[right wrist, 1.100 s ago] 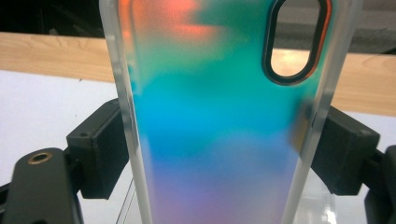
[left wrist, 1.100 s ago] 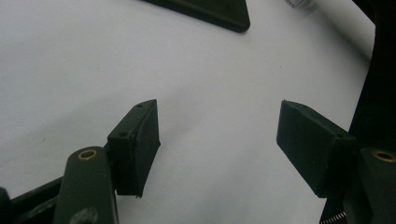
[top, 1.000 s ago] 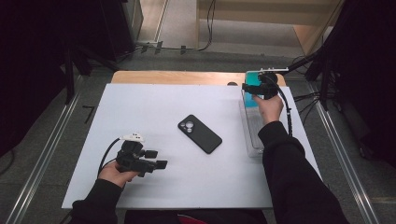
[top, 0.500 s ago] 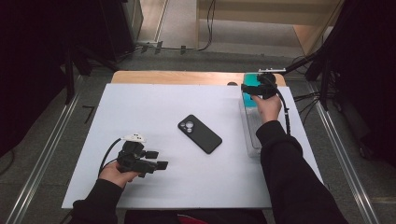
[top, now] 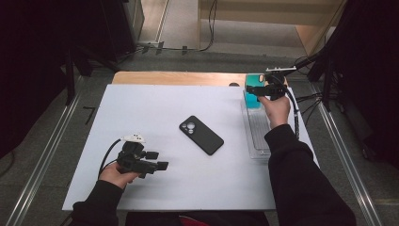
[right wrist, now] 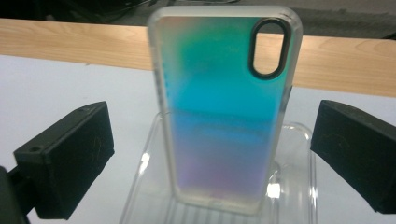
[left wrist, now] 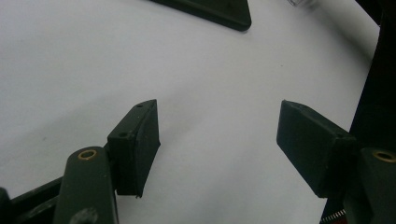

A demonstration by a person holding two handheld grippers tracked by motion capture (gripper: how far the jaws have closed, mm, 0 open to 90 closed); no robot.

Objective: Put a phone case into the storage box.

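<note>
1. Jaws of the right gripper (right wrist: pixel 212 154) have just been opening and now stand wide, pads clear of the iridescent phone case (right wrist: pixel 224 107) between them.
2. Case stands upright, leaning in the clear tray (top: pixel 256 136) at the counter's (top: pixel 141 113) far right edge: placement appears complete.
3. Left gripper (left wrist: pixel 217 140) rests released, nothing between its pads; black phone (top: pixel 201 135) lies mid-counter, untouched.

The phone case (right wrist: pixel 224 112) looked like glossy iridescent plastic with a frosted rim, the tray (right wrist: pixel 299 186) clear ribbed plastic, the table sheet (top: pixel 141 108) matt white, the table edge (right wrist: pixel 56 39) smooth wood
</note>
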